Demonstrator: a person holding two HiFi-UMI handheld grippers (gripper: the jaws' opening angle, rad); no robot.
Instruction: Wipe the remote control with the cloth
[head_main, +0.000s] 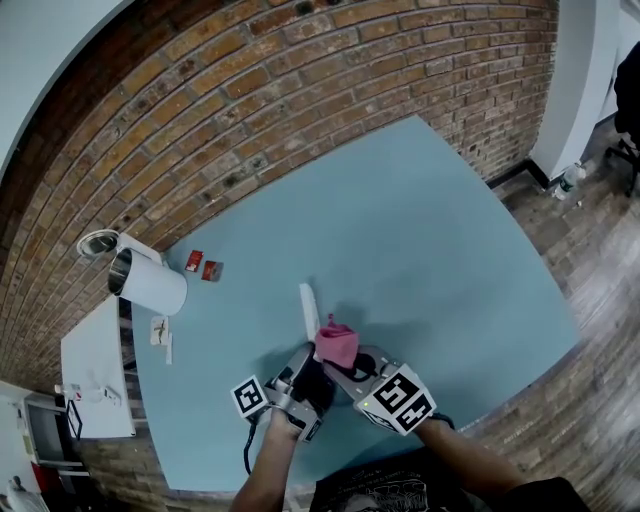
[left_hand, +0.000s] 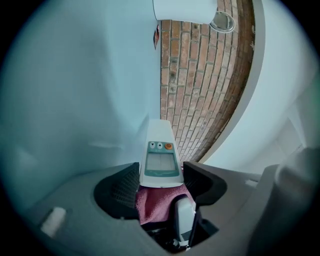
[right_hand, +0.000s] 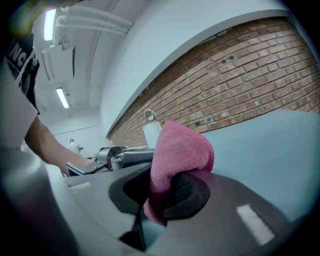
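The left tongs (left_hand: 160, 182) clamp the near end of the remote control (left_hand: 160, 155), its long axis running straight out from them over the surface (head_main: 450, 250), while the right tongs (right_hand: 165, 192), nipping the pink cloth (right_hand: 180, 150), press it against that near end.

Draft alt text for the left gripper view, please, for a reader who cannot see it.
The left gripper grips a white remote control between its jaws, buttons and screen facing the camera, with a pink cloth bunched against its near end. Beyond lie a blue table and a brick wall.
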